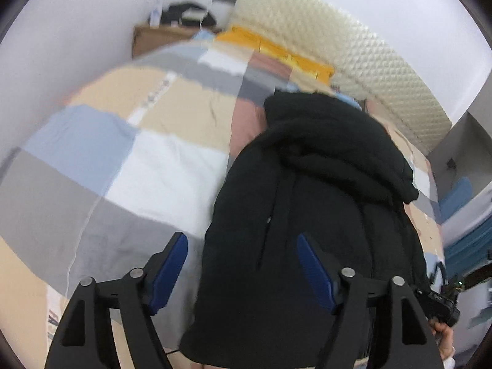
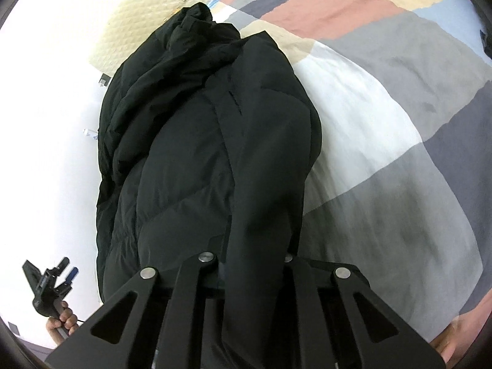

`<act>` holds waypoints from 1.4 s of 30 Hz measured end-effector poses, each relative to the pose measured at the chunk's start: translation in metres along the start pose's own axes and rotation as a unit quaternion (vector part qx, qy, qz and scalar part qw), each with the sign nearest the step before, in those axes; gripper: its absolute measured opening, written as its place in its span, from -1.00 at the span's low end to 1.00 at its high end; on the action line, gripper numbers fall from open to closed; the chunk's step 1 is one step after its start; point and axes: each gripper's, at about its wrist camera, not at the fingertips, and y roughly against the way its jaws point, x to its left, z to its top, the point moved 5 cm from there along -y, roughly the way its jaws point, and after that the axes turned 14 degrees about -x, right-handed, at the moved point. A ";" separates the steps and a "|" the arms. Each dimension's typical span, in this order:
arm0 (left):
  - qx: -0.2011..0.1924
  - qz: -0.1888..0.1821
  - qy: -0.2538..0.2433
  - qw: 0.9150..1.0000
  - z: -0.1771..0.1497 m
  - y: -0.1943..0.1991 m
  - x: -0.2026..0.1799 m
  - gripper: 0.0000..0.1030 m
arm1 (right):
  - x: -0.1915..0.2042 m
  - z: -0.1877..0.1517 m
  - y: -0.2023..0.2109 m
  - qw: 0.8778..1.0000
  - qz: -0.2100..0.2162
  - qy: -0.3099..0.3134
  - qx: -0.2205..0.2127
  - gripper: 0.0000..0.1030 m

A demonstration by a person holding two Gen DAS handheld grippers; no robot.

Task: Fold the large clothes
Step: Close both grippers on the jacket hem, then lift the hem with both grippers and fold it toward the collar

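Note:
A black padded jacket [image 1: 313, 184] lies lengthwise on the bed, its hood end bunched toward the headboard. My left gripper [image 1: 243, 264] is open above the jacket's near left edge: one blue pad [image 1: 172, 270] is over the bedcover, the other [image 1: 313, 270] over the black fabric, and neither presses on it. In the right wrist view a long fold of the jacket [image 2: 261, 184] runs down between the jaws of my right gripper [image 2: 255, 263], which is shut on it; the fabric hides the fingertips. The left gripper [image 2: 67, 267] also shows at lower left, held by a hand [image 2: 61, 319].
A patchwork bedcover [image 1: 153, 166] in grey, white, blue, beige and pink covers the bed. A cream quilted headboard [image 1: 338, 49] and yellow pillows [image 1: 276, 46] lie at the far end. A wooden nightstand [image 1: 153, 40] with dark items stands by the white wall.

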 end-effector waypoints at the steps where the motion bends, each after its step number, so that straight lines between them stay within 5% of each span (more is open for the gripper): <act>1: 0.013 -0.006 0.012 1.000 -0.002 -0.007 0.009 0.43 | -0.004 0.000 0.003 1.000 -0.002 -0.002 0.002 -0.76; 10: 0.098 -0.069 0.100 0.988 -0.033 -0.056 0.052 0.43 | -0.018 -0.004 -0.001 0.998 -0.028 -0.048 0.016 -0.38; 14: 0.145 -0.175 0.160 0.961 -0.050 -0.067 0.041 0.45 | -0.023 -0.004 0.000 0.997 -0.023 -0.067 0.015 -0.35; 17: 0.175 -0.219 0.170 0.945 -0.067 -0.071 0.026 0.72 | -0.020 -0.003 0.001 0.998 -0.030 -0.057 0.005 -0.35; 29: 0.208 -0.181 0.195 0.941 -0.078 -0.089 0.013 0.72 | -0.028 -0.004 0.001 0.996 -0.051 -0.072 0.001 -0.20; 42: 0.217 -0.114 0.185 0.952 -0.084 -0.101 0.016 0.67 | -0.059 -0.004 0.009 0.990 -0.057 -0.127 0.006 0.49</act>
